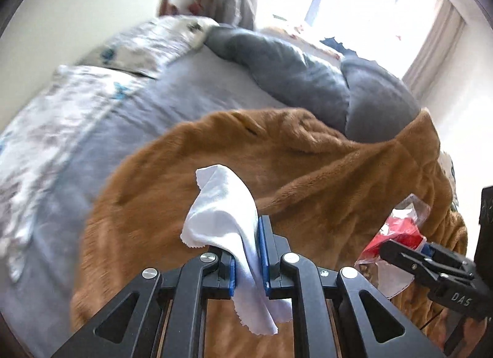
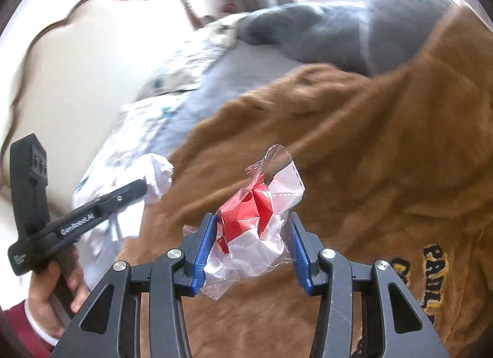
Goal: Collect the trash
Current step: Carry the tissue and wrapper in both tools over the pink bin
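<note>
Both pieces are lifted clear of the bed [image 1: 191, 87] — the left gripper [image 1: 248, 253] pinches a white tissue [image 1: 228, 219], the right gripper [image 2: 251, 247] clamps a red-and-clear wrapper [image 2: 249, 219] (over the brown fleece [image 2: 369, 142]). Next — probably carry both to a bin, none visible.

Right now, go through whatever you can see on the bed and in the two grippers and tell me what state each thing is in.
Left gripper: fingers shut on the white cloth.
White cloth: crumpled, pinched, ends hanging free.
Right gripper: fingers shut on the plastic wrapper.
Plastic wrapper: crumpled, clear and red, lifted off the bed.
Brown fleece: rumpled, spread over the bed.
Grey pillows: lying at the head of the bed.
</note>
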Demonstrator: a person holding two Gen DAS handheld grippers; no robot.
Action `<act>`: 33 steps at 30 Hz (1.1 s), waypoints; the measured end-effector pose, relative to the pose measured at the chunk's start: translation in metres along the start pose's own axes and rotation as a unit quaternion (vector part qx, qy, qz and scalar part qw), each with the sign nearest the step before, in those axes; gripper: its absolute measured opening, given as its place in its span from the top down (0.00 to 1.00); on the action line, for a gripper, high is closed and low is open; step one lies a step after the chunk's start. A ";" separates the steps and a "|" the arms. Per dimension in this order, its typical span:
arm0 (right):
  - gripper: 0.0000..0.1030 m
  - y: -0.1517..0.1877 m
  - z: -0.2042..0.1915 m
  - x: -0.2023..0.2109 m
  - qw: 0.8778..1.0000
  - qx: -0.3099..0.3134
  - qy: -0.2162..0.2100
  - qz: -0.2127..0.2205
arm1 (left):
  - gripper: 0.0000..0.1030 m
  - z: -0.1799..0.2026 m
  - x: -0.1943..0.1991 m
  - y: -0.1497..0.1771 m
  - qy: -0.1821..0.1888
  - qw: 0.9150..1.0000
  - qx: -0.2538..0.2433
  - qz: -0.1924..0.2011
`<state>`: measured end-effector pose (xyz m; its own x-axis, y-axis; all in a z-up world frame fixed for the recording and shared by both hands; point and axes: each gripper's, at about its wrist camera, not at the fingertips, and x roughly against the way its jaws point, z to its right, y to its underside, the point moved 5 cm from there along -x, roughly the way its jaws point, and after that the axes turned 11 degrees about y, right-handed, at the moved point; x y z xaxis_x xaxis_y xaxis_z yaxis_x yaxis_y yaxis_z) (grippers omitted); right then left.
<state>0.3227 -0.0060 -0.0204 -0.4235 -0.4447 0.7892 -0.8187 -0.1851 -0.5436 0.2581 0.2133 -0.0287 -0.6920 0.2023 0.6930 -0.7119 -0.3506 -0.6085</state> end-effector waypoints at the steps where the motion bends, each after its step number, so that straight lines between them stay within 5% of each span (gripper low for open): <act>1: 0.56 0.003 -0.014 0.010 1.000 0.015 -0.010 0.004 | 0.88 -0.004 0.020 0.007 -0.012 1.000 0.004 0.010; 4: 0.56 0.020 -0.059 0.044 0.997 0.068 -0.045 0.015 | 0.88 -0.022 0.078 0.033 -0.047 0.997 0.034 0.041; 10: 0.56 0.073 -0.151 0.100 0.977 0.166 -0.132 0.018 | 0.88 -0.065 0.206 0.120 -0.143 0.978 0.119 0.099; 17: 0.56 0.181 -0.250 0.144 0.922 0.309 -0.232 -0.016 | 0.88 -0.085 0.331 0.260 -0.237 0.934 0.230 0.141; 22: 0.56 0.258 -0.293 0.160 0.879 0.378 -0.284 -0.054 | 0.88 -0.084 0.389 0.355 -0.281 0.894 0.309 0.162; 26: 0.56 0.322 -0.327 0.167 0.835 0.443 -0.314 -0.088 | 0.88 -0.082 0.414 0.423 -0.309 0.863 0.364 0.167; 33: 0.56 0.418 -0.359 0.160 0.774 0.523 -0.325 -0.146 | 0.88 -0.087 0.410 0.518 -0.330 0.813 0.450 0.164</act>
<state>-0.2267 0.1605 -0.0188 0.2830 -0.5350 0.7960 0.0629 -0.8178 -0.5720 -0.4050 0.1943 -0.0933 -0.4000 -0.4673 0.7884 0.0795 -0.8747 -0.4781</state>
